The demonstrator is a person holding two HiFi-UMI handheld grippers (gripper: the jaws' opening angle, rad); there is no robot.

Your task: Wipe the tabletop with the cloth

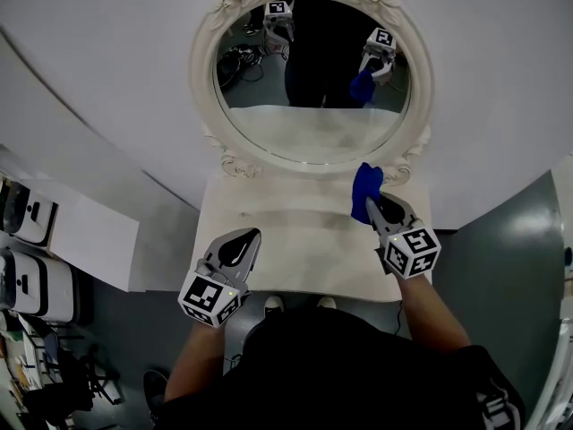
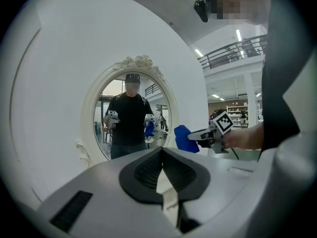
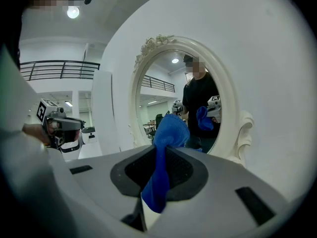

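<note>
The mirror (image 1: pixel 313 128) stands behind the table (image 1: pixel 295 233). The left gripper (image 1: pixel 250 235) is over the table's front left. The right gripper (image 1: pixel 374 203) holds the cloth (image 1: pixel 365 186) at the back right, by the mirror.

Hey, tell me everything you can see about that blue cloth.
The cloth is bright blue, soft, fleecy-looking fabric, bunched into a wad. The right gripper has its jaws shut on it: a puff sticks out past the tips, and a tail hangs back between them. It is over the back right of the white tabletop, beside the mirror; whether it touches the tabletop cannot be told.
</note>
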